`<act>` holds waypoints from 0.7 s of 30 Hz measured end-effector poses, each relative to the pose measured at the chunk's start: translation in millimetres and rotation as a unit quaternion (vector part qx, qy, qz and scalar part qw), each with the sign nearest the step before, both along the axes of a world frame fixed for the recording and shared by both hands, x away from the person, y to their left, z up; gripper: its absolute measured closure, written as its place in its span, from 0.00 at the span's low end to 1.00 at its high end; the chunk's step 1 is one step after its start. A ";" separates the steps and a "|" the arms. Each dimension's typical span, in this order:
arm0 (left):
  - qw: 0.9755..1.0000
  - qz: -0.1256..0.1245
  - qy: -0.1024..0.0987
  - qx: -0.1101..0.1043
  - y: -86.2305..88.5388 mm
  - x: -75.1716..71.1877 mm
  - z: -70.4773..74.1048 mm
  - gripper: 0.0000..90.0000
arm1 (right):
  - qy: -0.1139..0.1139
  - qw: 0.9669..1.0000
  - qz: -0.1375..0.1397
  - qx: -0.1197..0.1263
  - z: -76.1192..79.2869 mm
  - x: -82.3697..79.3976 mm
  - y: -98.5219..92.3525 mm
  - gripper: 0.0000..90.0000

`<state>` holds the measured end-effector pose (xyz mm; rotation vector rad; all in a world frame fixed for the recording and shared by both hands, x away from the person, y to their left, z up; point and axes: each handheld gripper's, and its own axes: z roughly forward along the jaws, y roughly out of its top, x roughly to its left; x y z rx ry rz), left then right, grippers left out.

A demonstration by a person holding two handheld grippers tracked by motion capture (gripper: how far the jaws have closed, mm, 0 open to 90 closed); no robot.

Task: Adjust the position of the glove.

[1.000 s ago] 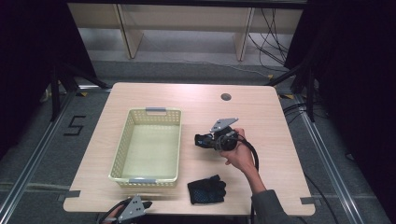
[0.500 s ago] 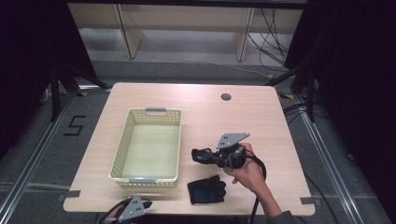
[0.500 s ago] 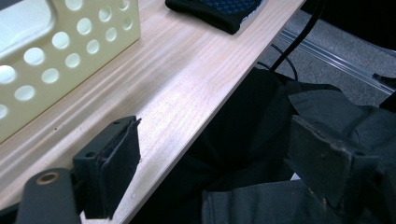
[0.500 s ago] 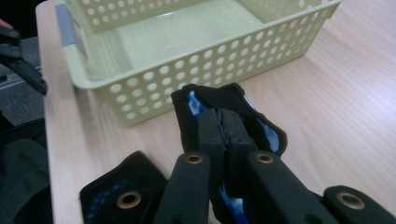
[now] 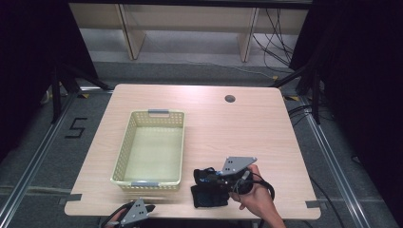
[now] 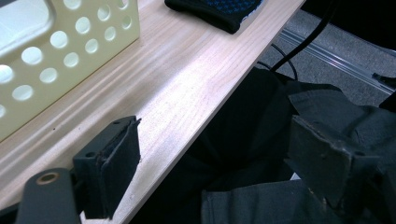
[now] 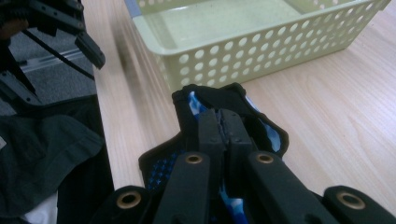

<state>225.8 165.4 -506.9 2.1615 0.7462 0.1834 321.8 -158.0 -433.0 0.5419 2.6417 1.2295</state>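
A black glove with a blue-and-white pattern [image 5: 207, 197] lies flat near the table's front edge, right of the pale yellow perforated basket [image 5: 122, 152]. My right gripper [image 5: 199, 175] hovers at the glove's far edge, held by a hand. In the right gripper view its jaws [image 7: 224, 123] are shut, pads pressed together with nothing between them, just over the glove [image 7: 184, 112]. My left gripper [image 5: 150, 208] sits at the table's front edge. In the left gripper view it [image 6: 219, 168] stands open and empty, with the basket [image 6: 70, 42] and the glove [image 6: 219, 11] ahead.
The wooden table [image 5: 237, 128] has a round cable hole [image 5: 230, 99] at the back right. The basket [image 7: 261, 51] has nothing in it. Dark clothing lies below the table's front edge. Cables and shelf legs stand on the floor behind.
The right hand has carried its shut gripper from the middle of the table toward the front edge, down to the glove. The glove, the basket and the left gripper have stayed put.
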 end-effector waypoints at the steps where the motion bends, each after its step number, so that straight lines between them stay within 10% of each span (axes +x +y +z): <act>1: 1.000 0.000 0.000 0.000 0.1 0.1 0.0 0.19 | 0.003 1.000 0.001 -0.010 -2.1 -3.6 1.1 1.00; 21: 1.000 0.006 0.006 0.002 -0.1 -0.8 -0.2 0.19 | 0.018 0.999 0.023 -0.025 -23.6 -8.7 8.3 0.99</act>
